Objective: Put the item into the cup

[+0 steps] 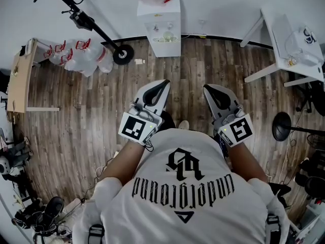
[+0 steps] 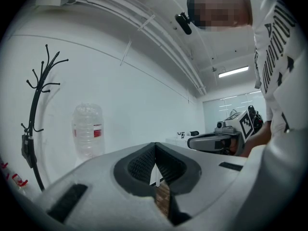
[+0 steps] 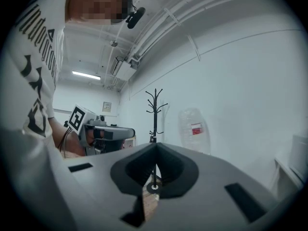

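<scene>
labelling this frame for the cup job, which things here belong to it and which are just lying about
Belongs to the job:
- left gripper, shut, empty
- right gripper, shut, empty
- no cup or item shows in any view

Just lying about:
- water dispenser
- scooter
- coat stand
- white table
- plastic bags
</scene>
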Action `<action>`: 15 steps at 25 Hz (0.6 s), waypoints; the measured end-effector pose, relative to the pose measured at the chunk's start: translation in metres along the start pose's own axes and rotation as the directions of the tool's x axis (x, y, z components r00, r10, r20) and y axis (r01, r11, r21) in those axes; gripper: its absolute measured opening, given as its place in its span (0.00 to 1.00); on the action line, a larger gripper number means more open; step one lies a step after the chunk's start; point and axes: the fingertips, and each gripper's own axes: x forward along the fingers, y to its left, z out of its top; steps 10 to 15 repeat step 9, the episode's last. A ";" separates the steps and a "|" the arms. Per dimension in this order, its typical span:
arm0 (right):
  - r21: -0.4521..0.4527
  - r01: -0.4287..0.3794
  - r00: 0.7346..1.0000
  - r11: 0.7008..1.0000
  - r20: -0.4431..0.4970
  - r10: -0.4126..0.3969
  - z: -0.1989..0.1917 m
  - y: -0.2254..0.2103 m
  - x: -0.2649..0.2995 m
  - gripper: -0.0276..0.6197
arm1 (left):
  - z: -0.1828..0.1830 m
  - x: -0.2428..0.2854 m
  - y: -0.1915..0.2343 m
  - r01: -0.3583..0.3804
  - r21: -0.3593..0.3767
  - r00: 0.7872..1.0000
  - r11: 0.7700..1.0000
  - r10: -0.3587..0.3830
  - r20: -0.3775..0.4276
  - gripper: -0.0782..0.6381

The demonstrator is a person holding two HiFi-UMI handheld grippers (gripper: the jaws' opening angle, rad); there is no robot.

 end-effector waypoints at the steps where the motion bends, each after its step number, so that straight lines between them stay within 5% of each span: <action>1: 0.000 0.001 1.000 1.000 0.000 -0.001 0.000 0.000 -0.001 0.05 | 0.000 0.000 -0.001 0.001 0.000 1.000 1.000 -0.001 0.001 0.12; 15: -0.007 0.003 1.000 1.000 0.005 -0.003 0.000 -0.005 -0.004 0.05 | -0.001 0.004 -0.003 0.000 0.000 1.000 1.000 0.000 0.001 0.12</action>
